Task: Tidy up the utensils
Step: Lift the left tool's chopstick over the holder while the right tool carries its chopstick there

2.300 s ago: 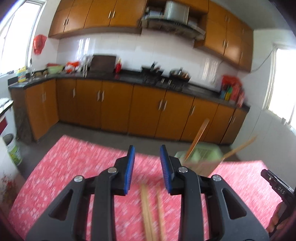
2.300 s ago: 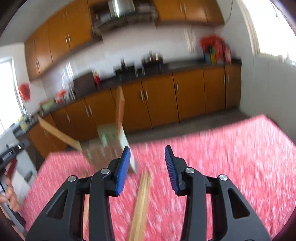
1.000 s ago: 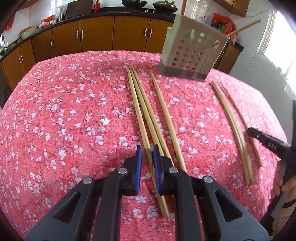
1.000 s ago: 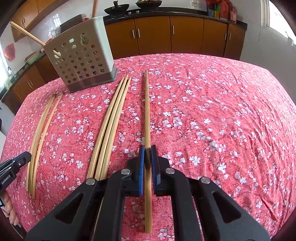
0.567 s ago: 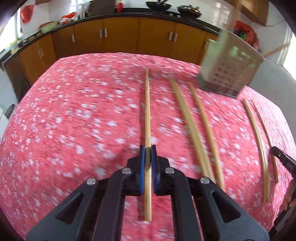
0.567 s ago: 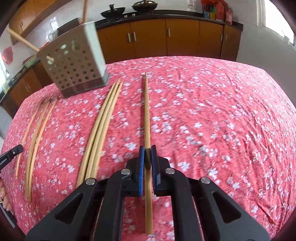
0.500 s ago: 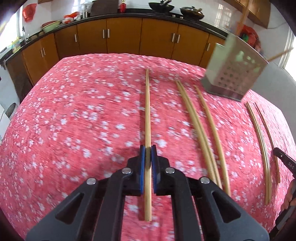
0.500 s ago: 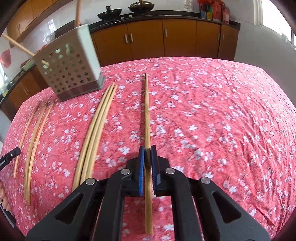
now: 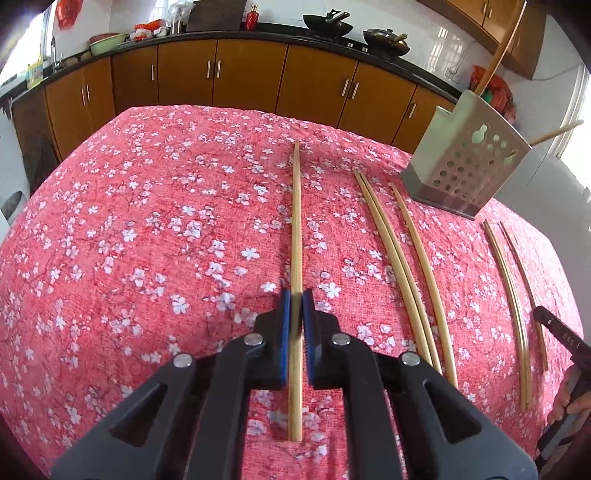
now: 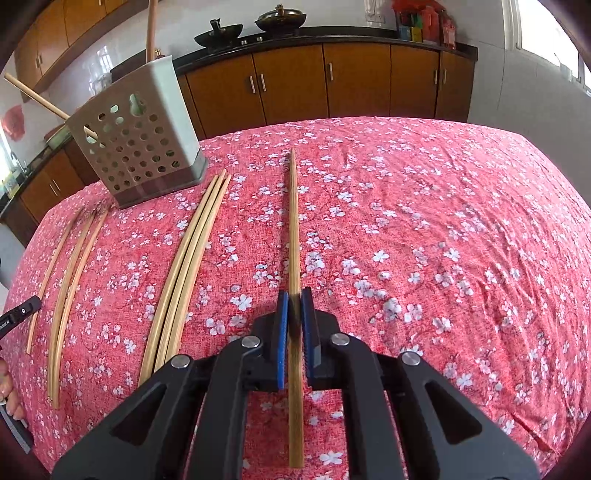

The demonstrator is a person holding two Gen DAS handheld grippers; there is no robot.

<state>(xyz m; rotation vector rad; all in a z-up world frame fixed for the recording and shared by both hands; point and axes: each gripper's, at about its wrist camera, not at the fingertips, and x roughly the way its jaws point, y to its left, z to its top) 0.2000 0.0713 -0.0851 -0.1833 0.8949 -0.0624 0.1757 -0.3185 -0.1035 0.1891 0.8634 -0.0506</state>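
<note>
My left gripper (image 9: 294, 297) is shut on a bamboo chopstick (image 9: 296, 221) that runs straight ahead between its blue pads, over the red floral tablecloth (image 9: 147, 221). My right gripper (image 10: 294, 297) is likewise shut on a darker chopstick (image 10: 293, 221). A perforated grey utensil holder (image 9: 465, 162) (image 10: 140, 147) stands at the far side of the table with two sticks leaning out of it. Loose chopsticks (image 9: 402, 266) (image 10: 188, 266) lie on the cloth between the two grippers, and more chopsticks (image 9: 511, 291) (image 10: 70, 277) lie beyond them.
Orange kitchen cabinets (image 9: 251, 81) with a black counter line the wall behind the table. The other gripper's tip and a hand show at the frame edge in each view: right gripper (image 9: 561, 332), left gripper (image 10: 18, 312). Woks sit on the stove (image 10: 251, 22).
A second ago my left jaws stood slightly apart around one chopstick in a group; they shut on it and carried it off to the left. The right gripper kept its chopstick and hardly moved.
</note>
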